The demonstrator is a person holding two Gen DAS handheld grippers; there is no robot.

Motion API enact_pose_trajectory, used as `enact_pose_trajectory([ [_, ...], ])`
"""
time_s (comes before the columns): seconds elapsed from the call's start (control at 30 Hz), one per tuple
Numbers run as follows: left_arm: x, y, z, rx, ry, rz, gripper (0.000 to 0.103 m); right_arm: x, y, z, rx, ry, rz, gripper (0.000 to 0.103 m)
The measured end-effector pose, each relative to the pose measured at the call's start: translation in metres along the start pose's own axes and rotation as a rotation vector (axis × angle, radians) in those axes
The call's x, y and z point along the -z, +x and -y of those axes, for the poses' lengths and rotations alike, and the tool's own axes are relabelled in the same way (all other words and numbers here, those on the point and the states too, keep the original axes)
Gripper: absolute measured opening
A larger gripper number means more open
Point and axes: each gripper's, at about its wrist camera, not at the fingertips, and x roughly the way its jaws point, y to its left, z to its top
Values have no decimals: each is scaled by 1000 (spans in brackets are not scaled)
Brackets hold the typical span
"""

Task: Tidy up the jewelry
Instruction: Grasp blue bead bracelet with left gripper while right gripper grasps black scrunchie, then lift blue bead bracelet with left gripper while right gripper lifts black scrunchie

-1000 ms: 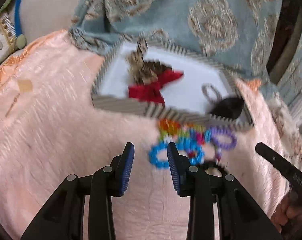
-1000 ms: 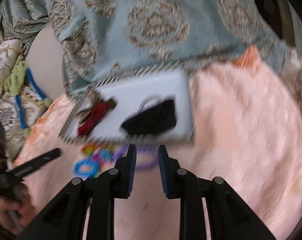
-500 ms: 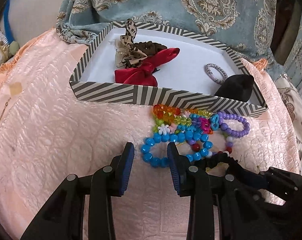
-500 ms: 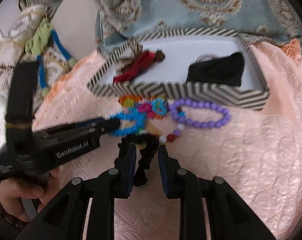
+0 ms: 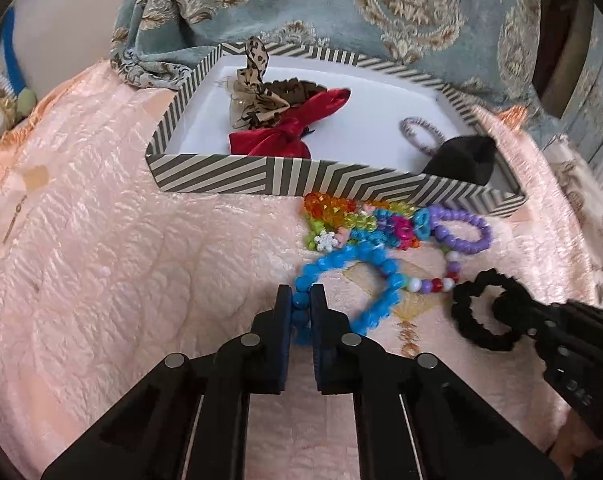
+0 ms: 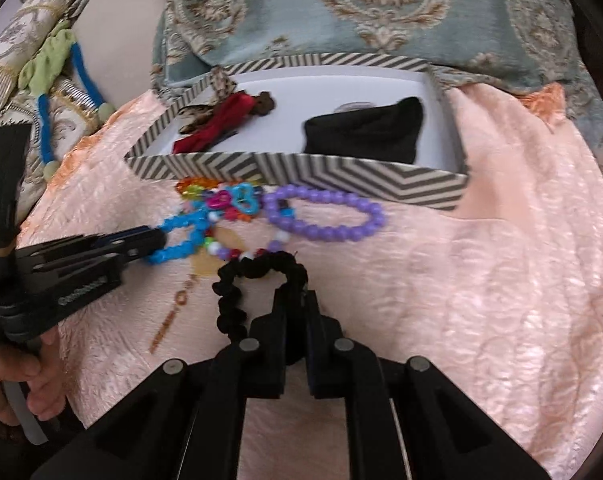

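Note:
A blue bead bracelet (image 5: 365, 258) lies on the peach quilt, and my left gripper (image 5: 300, 294) is closing with its pads pressed on the near beads. Right of it is a black scrunchie (image 6: 229, 300), its loop pinched in my right gripper (image 6: 295, 294), which is closing too. In the right wrist view the left gripper (image 6: 159, 240) grips the blue bracelet (image 6: 181, 236) from the left. A purple bead bracelet (image 5: 465, 236) and a heap of mixed coloured beads (image 5: 341, 216) sit against the striped box (image 5: 261, 180).
The box holds a red bow (image 5: 293, 132), a leopard-print bow (image 5: 253, 92), a silver hair ring (image 5: 419, 136) and a black cloth (image 5: 465, 160). Blue patterned fabric (image 5: 381, 8) rises behind it. A hand (image 6: 21, 380) holds the left gripper's handle.
Both grippers came down to the quilt and shut: the left on the blue bracelet, the right on the black scrunchie. The blue bracelet's loop is pulled toward the left gripper.

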Motion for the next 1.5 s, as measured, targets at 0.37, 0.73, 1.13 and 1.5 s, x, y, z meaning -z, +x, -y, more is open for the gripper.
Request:
enact_pose_trajectory([
  [0.37, 4, -26, 9, 52, 8, 107, 0, 2, 9, 2, 25, 13, -7, 7],
  [0.73, 4, -22, 10, 25, 16, 102, 0, 3, 10, -3, 41, -16, -2, 7],
  [1.13, 4, -24, 9, 1, 16, 111, 0, 2, 4, -3, 26, -8, 28, 7],
  [1.5, 4, -24, 8, -95, 31, 123, 0, -7, -26, -2, 63, -9, 193, 7],
])
